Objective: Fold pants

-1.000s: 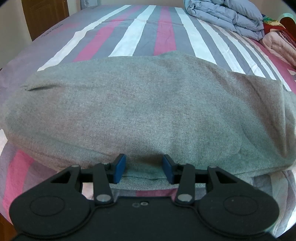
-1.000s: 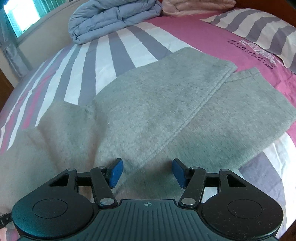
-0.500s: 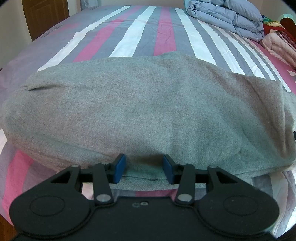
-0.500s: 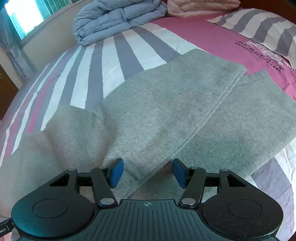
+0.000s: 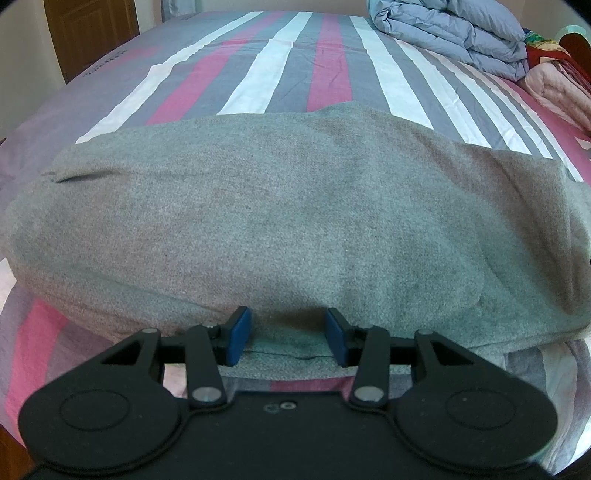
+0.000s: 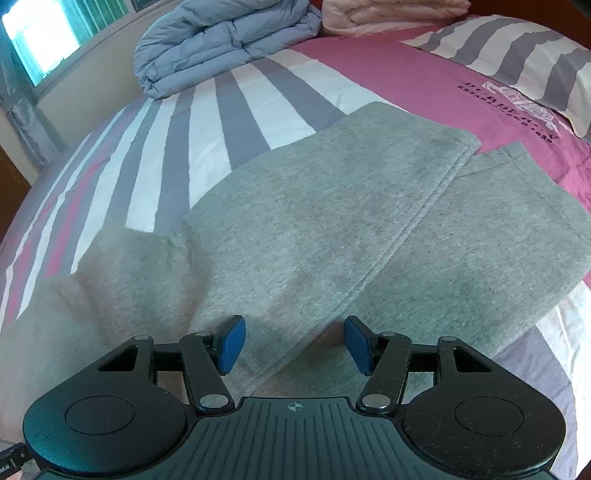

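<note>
Grey pants (image 5: 295,229) lie spread across the striped bed, filling the left wrist view from side to side. My left gripper (image 5: 287,336) hovers at their near edge with its blue pads apart; a flat bit of that edge lies between them, unpinched. In the right wrist view the pants (image 6: 314,229) show both legs, one lying partly over the other, with a seam running diagonally. My right gripper (image 6: 295,343) stands open low over the near fold of the upper leg, with fabric below the gap and nothing pressed.
The striped bedsheet (image 5: 295,66) stretches beyond the pants. A folded blue duvet (image 5: 454,37) and a pink blanket (image 5: 557,92) sit at the far side. A striped pillow (image 6: 517,62) lies at the right. A wooden door (image 5: 92,33) and a window (image 6: 37,40) border the bed.
The right wrist view has shifted slightly, so the pant legs sit a little differently in frame. The left gripper and the cloth under it look the same.
</note>
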Motion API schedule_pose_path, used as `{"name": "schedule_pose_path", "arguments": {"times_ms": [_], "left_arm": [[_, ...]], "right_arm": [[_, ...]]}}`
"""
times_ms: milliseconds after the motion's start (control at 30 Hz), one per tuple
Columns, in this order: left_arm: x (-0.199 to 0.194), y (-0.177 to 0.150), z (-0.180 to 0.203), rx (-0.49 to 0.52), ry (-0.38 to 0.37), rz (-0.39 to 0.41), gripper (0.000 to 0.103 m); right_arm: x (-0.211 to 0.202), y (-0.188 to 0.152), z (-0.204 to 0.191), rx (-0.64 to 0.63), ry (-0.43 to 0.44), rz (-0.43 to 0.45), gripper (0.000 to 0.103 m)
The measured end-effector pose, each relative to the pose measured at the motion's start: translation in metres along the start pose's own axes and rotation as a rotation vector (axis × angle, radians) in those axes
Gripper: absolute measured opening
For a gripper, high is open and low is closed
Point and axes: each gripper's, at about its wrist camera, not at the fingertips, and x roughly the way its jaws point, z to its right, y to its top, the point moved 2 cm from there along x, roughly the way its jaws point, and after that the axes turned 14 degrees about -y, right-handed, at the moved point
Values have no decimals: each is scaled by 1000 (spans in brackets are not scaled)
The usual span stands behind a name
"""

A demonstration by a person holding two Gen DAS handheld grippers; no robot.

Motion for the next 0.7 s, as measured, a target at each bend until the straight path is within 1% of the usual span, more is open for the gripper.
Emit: {"name": "schedule_pose_path", "arguments": {"times_ms": [133,200,333,400,433,467,500,600,667,700], "left_arm": [[0,0,1,-1,1,-2,36],[0,1,0,1,2,-3,36],[1,1,2,-2,10,-3,37],[1,1,4,3,16,-3,37],[2,0,5,4,18,-2,37],[2,0,5,4,20,-1,37],[2,0,6,5,22,-1,37],[2,0,6,8,25,-2,37],[2,0,7,12,28,-3,37],[2,0,7,14,29,-4,37]], "right_arm": [[5,10,7,12,-13,-10,59],[9,16,13,17,-25,-29,59],[13,26,23,59,-19,-68,59],[16,30,28,97,1,-78,59],[17,32,29,114,8,-73,43],[20,35,31,127,11,-67,14],[23,38,33,144,13,-69,12],[29,40,40,227,48,-82,11],[19,38,41,224,56,-42,9],[9,38,41,204,44,10,8]]}}
